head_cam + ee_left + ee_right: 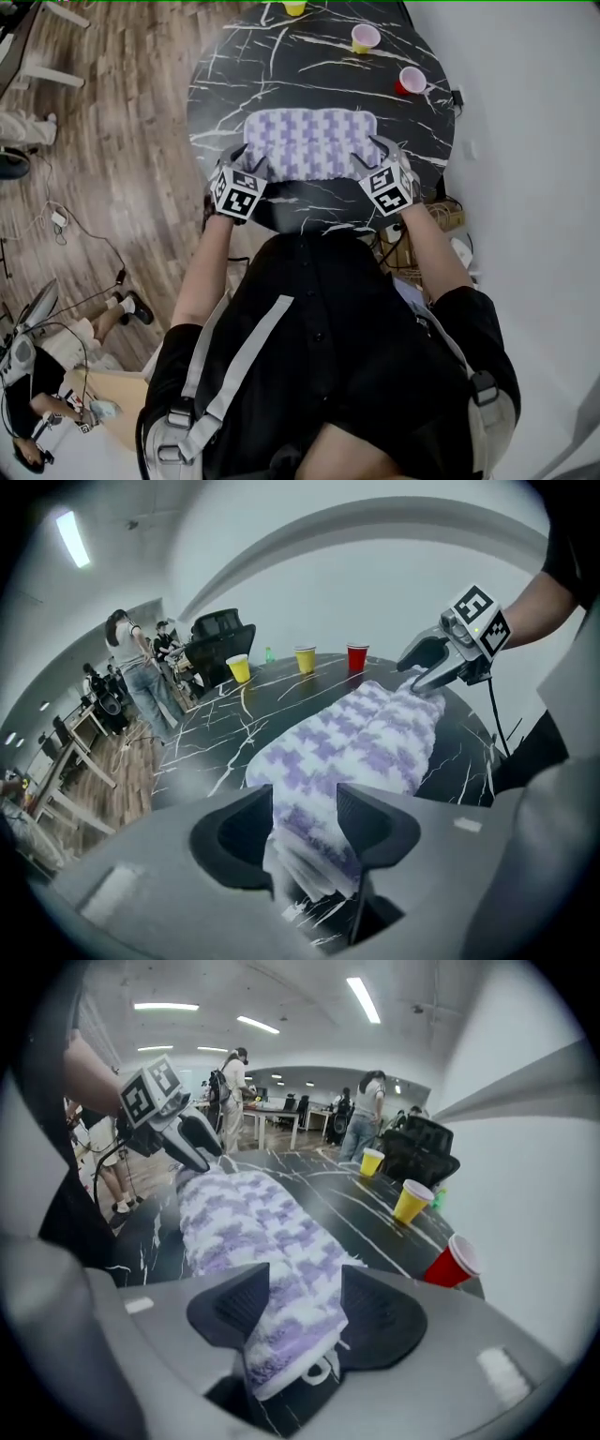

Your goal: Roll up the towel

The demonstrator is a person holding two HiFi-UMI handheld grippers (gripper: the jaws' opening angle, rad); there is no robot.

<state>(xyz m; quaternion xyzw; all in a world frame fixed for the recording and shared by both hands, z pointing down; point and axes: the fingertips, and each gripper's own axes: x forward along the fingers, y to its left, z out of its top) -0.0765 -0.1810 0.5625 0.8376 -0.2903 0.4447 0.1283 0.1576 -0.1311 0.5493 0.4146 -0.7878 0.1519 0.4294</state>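
A white and purple checked towel (309, 141) lies stretched across the near part of the round black marble table (281, 66). My left gripper (249, 159) is at the towel's near left corner and my right gripper (367, 152) at its near right corner. In the left gripper view the towel's thick folded end (314, 855) sits between the jaws of the left gripper (305, 808), which stand apart around it. In the right gripper view the towel's end (281, 1335), with a small loop, lies between the parted jaws of the right gripper (305, 1293).
Three cups stand at the table's far side: a yellow cup (294, 7), a second yellow cup (365, 37) and a red cup (411, 81). A white wall runs along the right. People, desks and a black chair (417, 1152) fill the room behind.
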